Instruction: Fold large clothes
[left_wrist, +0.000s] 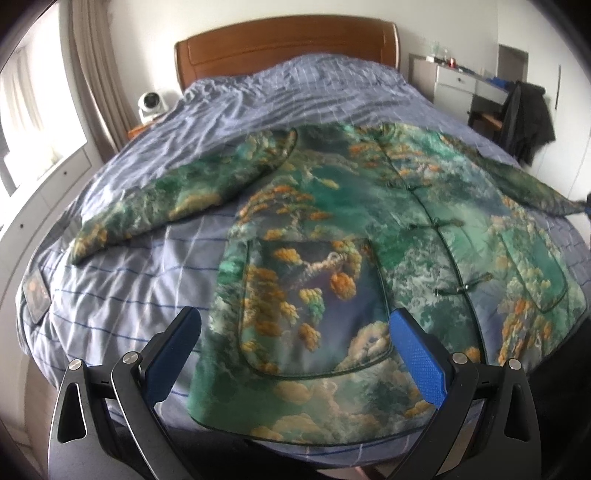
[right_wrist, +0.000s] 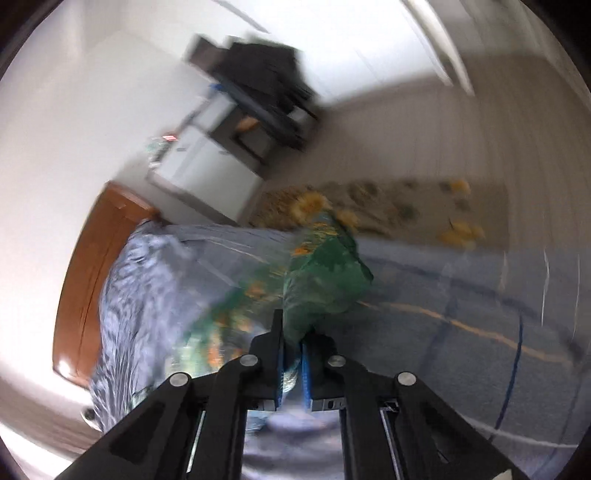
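Jacket (left_wrist: 332, 229) is spread on the bed (left_wrist: 147, 266); its sleeve tip (right_wrist: 325, 280) is clamped by the right hand-held gripper (right_wrist: 293, 354), while the left hand-held gripper (left_wrist: 291, 354) is held wide open over the hem at lower centre.

Right hand-held gripper (right_wrist: 293, 354) clamped on green jacket sleeve (right_wrist: 325, 284) over blue bedspread (right_wrist: 461, 295).

The left wrist view looks from the foot of the bed (left_wrist: 110, 288) toward the headboard (left_wrist: 284, 51). The right wrist view is rolled sideways, close above the jacket (right_wrist: 325, 273); both show bed and headboard.
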